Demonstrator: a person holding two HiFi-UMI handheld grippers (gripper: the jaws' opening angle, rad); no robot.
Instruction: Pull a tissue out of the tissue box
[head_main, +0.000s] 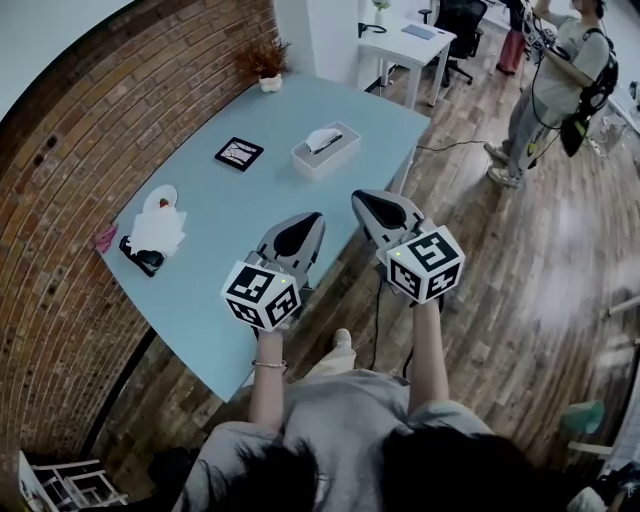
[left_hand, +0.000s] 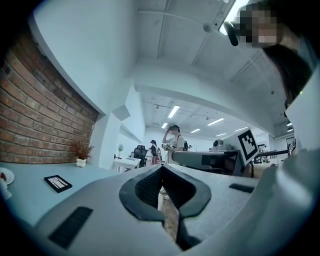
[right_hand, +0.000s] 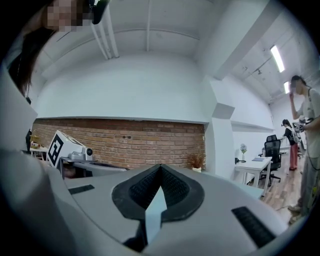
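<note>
Nearest to me, my left claw (head_main: 306, 224) has its jaws pressed together on nothing; its own view shows only floor through the slit between the pads. My right claw (head_main: 369, 203), just beside it, is closed and empty too, with bare table showing in its gap. Both point level over the near edge of the table (head_main: 225, 215). Well ahead of both tips, roughly midway between them, sits the tissue box (head_main: 325, 151), with a white tissue (head_main: 322, 139) poking from its slot. So I judge nothing of the task is done yet. I have to reach the box, open a claw, pinch that tissue and draw it clear.
</note>
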